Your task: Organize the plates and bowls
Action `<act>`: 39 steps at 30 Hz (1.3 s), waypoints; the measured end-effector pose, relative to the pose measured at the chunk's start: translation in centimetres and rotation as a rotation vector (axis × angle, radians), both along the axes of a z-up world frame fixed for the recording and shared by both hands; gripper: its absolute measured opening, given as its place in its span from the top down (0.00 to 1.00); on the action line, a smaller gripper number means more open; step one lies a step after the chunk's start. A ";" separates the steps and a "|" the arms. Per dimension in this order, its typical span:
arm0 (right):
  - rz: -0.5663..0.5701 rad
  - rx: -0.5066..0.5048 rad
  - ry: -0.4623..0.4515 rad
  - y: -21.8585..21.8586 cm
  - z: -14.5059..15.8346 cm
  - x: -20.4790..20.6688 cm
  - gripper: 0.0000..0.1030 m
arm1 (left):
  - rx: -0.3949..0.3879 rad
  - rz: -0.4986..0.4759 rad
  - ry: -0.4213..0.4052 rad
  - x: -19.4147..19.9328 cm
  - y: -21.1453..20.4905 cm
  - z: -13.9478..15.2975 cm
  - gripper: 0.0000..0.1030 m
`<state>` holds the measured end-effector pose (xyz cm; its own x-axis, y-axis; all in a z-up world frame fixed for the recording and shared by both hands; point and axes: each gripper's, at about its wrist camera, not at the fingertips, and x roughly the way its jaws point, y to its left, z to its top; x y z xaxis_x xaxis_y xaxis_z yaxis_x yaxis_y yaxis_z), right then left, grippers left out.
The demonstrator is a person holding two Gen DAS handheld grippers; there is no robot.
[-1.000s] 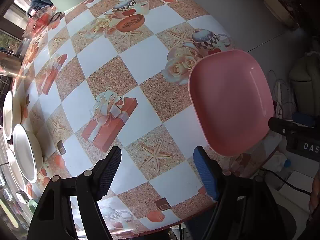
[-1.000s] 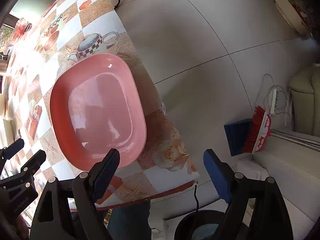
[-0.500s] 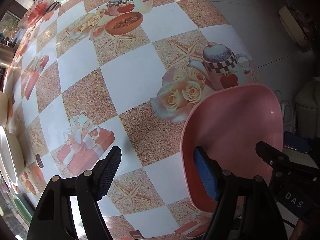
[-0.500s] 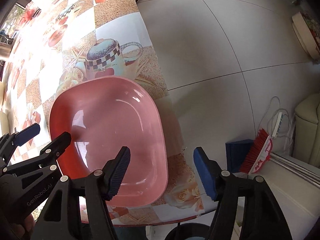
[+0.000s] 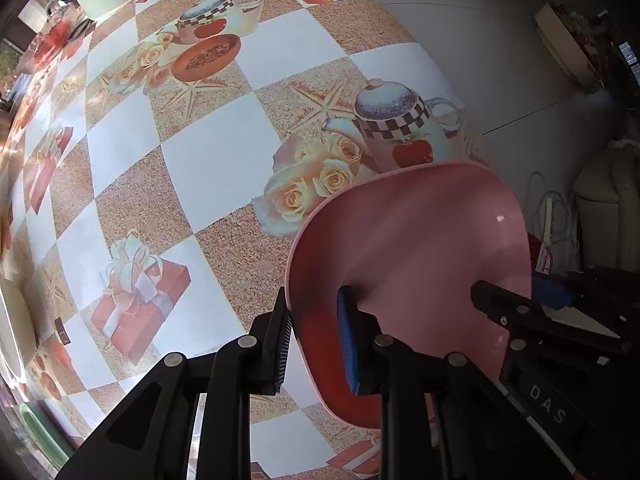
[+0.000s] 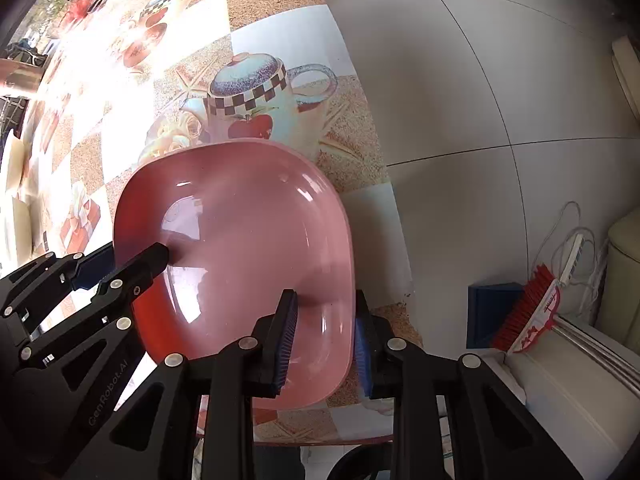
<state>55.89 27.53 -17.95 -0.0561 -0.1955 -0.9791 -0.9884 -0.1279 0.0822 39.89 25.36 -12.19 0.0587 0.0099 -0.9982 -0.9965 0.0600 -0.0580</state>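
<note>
**Two grippers, one pink plate, sorting barely begun**

Both grippers have just closed on the pink plate (image 6: 240, 240) at the table (image 5: 200, 168) corner: left gripper (image 5: 314, 344), right gripper (image 6: 324, 344), opposite rims. White dishes (image 5: 10, 320) wait across the table, unsorted.

I am looking down my right gripper (image 6: 324, 340) at a pink plate (image 6: 240, 232) lying at the table's (image 6: 276, 24) edge in the middle of the frame. My jaws have just been closing and are straddling the plate's right rim, one pad inside, one outside. At lower left, my left gripper (image 6: 132, 258) is gripping the opposite rim. A red brush (image 6: 524, 312) and blue dustpan (image 6: 488, 308) are lying on the tiled floor (image 6: 480, 80) at right.
</note>
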 end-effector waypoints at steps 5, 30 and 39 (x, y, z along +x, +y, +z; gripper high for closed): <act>0.061 -0.007 0.020 -1.7 0.0 -2.4 0.72 | 0.000 0.028 0.004 -2.0 -1.6 -0.4 0.77; 0.388 -0.021 0.045 -13.0 0.8 -29.1 0.71 | -0.003 0.313 0.126 -22.4 -14.0 -1.1 0.75; 0.355 -0.020 0.051 -14.0 1.1 -32.5 0.71 | -0.042 0.390 0.083 -26.6 -18.0 -1.3 0.54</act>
<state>23.38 13.52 -16.82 -0.0296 -0.2304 -0.9727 -0.8773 -0.4603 0.1357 13.33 7.38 -13.47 -0.0220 -0.0254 -0.9994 -0.9454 -0.3247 0.0291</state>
